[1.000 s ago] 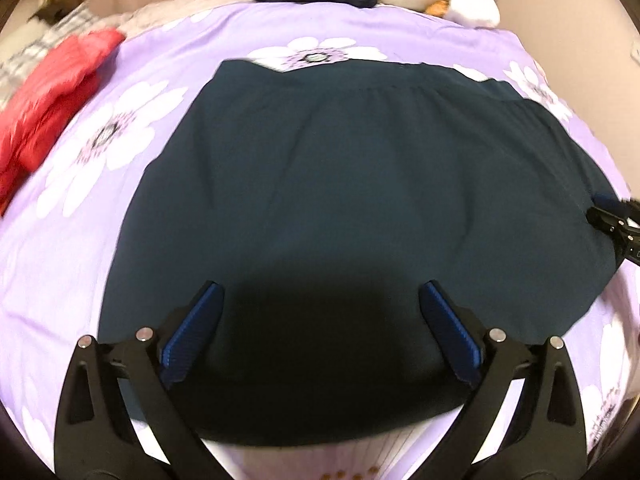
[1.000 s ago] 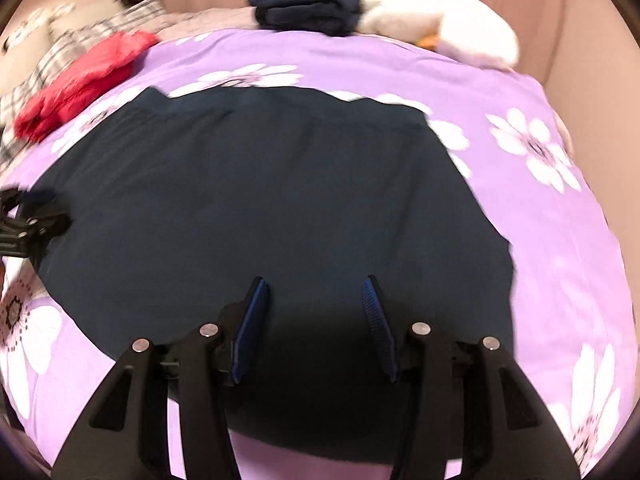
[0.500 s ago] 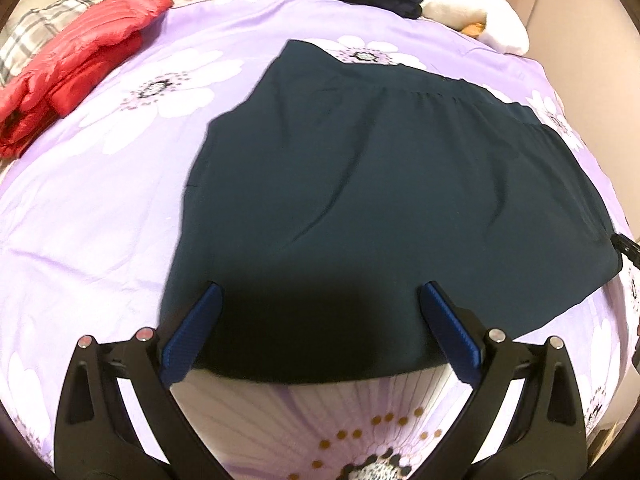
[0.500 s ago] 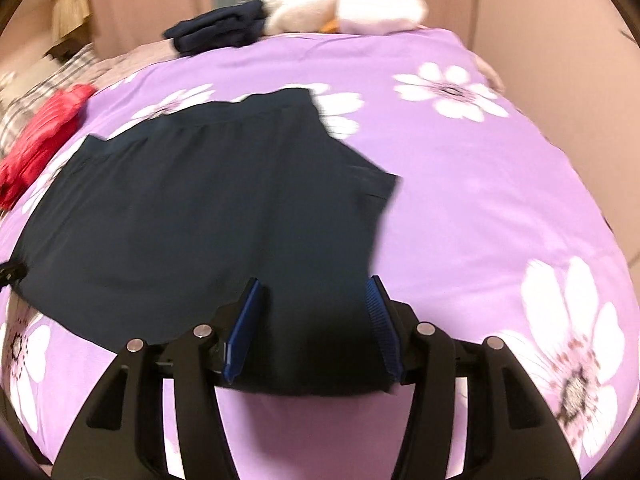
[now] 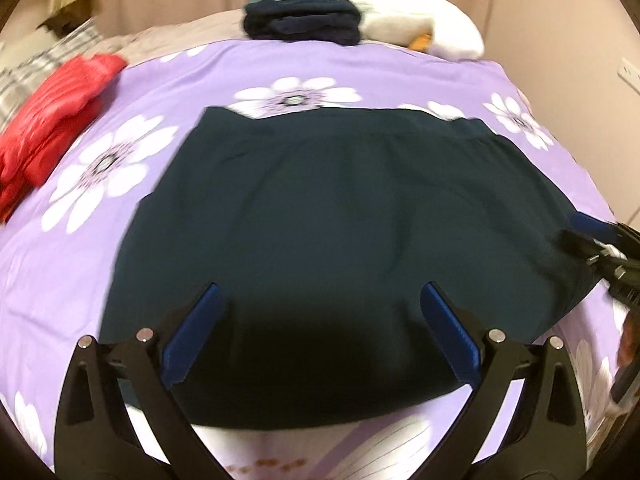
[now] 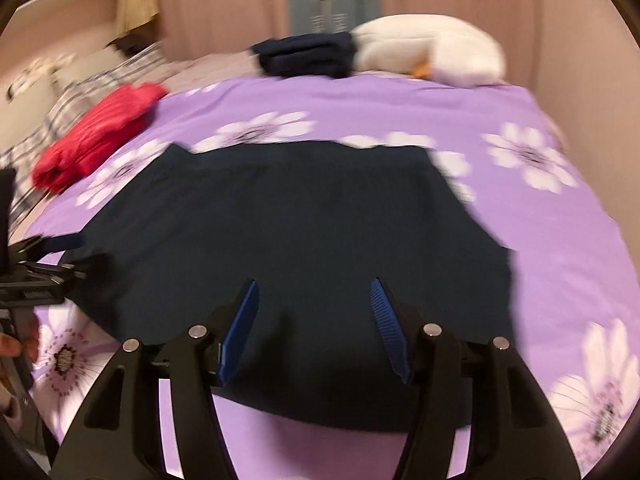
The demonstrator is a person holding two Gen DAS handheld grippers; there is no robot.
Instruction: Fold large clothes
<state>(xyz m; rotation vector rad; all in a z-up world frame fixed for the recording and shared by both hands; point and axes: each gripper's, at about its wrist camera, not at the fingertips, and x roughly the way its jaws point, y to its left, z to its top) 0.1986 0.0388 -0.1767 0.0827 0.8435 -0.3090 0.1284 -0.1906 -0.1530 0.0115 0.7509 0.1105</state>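
Both tools hovering over the skirt

My left tool (image 5: 320, 300) is gaping wide, my right tool (image 6: 314, 294) is opening, both empty; the dark skirt (image 5: 340, 216) is lying flat ahead on the bed (image 5: 420, 76).

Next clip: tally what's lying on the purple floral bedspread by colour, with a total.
Dark teal: 1, the spread-out garment
Navy: 1, the folded pile at the far edge
Red: 1, the puffy jacket
White: 1, the plush toy
Total: 4
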